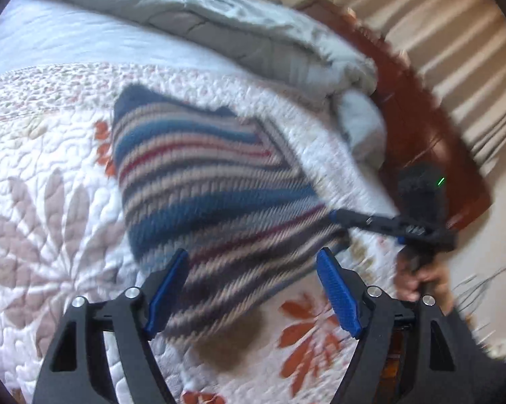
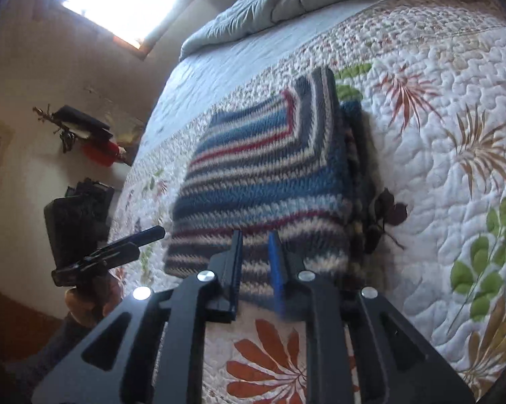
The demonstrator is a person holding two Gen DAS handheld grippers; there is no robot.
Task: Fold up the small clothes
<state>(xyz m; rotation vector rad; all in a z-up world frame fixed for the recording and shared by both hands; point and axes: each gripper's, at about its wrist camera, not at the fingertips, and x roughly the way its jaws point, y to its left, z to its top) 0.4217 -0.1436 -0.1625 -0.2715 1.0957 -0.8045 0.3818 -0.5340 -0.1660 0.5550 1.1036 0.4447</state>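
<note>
The striped knit sweater (image 2: 270, 181) lies folded into a thick rectangle on the floral quilt (image 2: 438, 107) of the bed, layers stacked along its right edge, and I'd call the fold nearly done. My right gripper (image 2: 255, 242) sits at the near hem with its jaws drawn close but a slim gap showing; I can't tell whether any knit is pinched. My left gripper (image 1: 253, 262) hovers over the near corner, jaws spread wide, holding nothing. The risk as I see it: if the right jaws have snagged a loop of yarn, pulling away drags the top layer and spills the stack sideways. The left view is blurred, so a fast sweep there could clip that corner. The rumpled grey duvet (image 1: 219, 23) sits well apart, no trouble.
</note>
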